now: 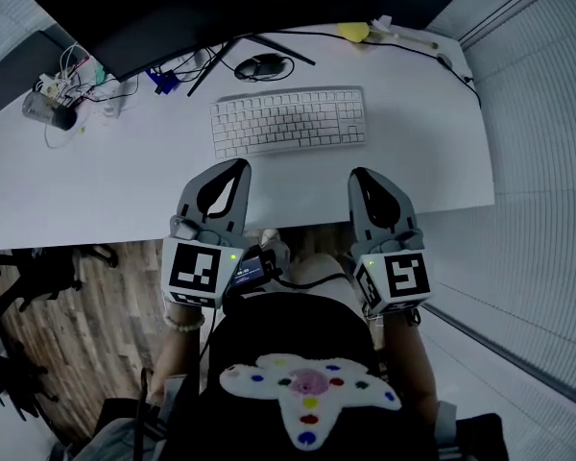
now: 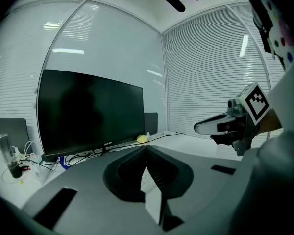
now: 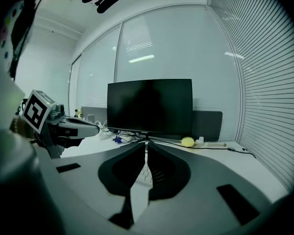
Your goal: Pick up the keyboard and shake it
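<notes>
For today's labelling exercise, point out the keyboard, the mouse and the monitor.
keyboard (image 1: 288, 121), head view, middle keys.
mouse (image 1: 262, 65), head view, its top.
monitor (image 2: 90, 112), left gripper view, screen centre.

monitor (image 1: 221, 8) cropped above, yellow blob (image 1: 353, 32) perhaps fruit

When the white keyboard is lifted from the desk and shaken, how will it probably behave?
The keyboard looks like a flat, one-piece slab, so it probably stays stiff, not floppy. It is long and low, so gripped at one end only it may tilt. Its smooth white casing could slip during shaking.
</notes>
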